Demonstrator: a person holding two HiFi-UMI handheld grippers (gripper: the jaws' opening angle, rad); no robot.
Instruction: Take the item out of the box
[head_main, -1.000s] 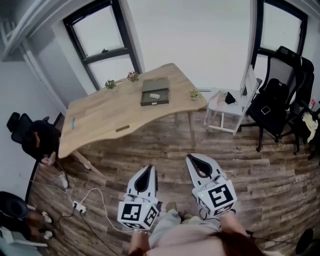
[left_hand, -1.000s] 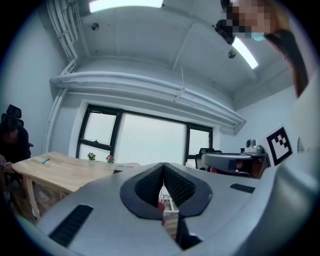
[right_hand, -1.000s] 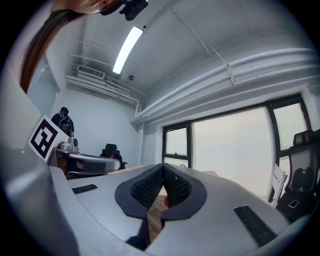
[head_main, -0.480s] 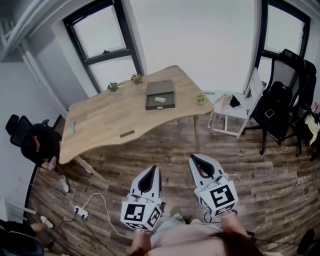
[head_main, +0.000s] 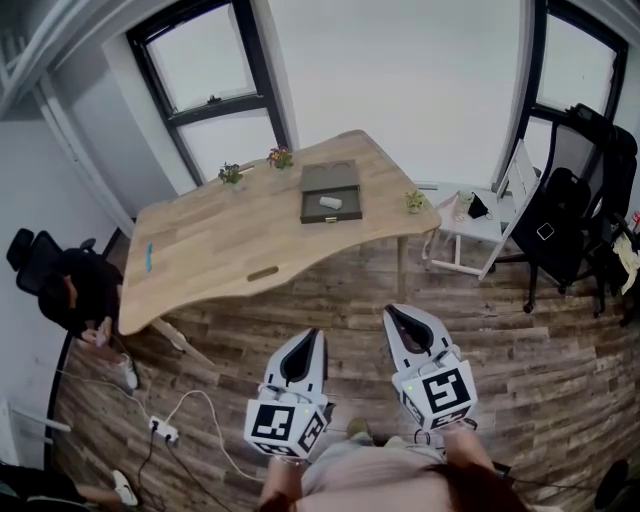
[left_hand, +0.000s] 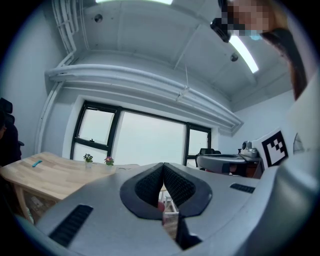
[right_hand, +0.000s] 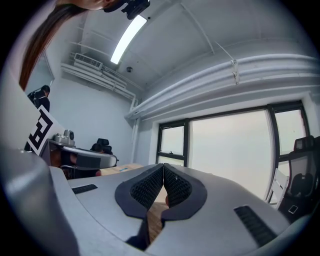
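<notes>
The left gripper (head_main: 305, 345) and right gripper (head_main: 400, 322) were held level, side by side, above the wood floor (head_main: 330, 290). The left gripper's jaws were closed tip to tip with nothing between them. The right gripper's jaws were likewise closed and empty. Well beyond both stood the wooden table (head_main: 220, 245). The open box (head_main: 331, 178) lay near the table's far edge, with the white item (head_main: 331, 203) inside it.

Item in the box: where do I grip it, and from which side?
Grip the pale item across its narrow width, from above: it lies flat inside the open box, whose walls would likely block a level approach. It is too far off to judge finer shape.
</notes>
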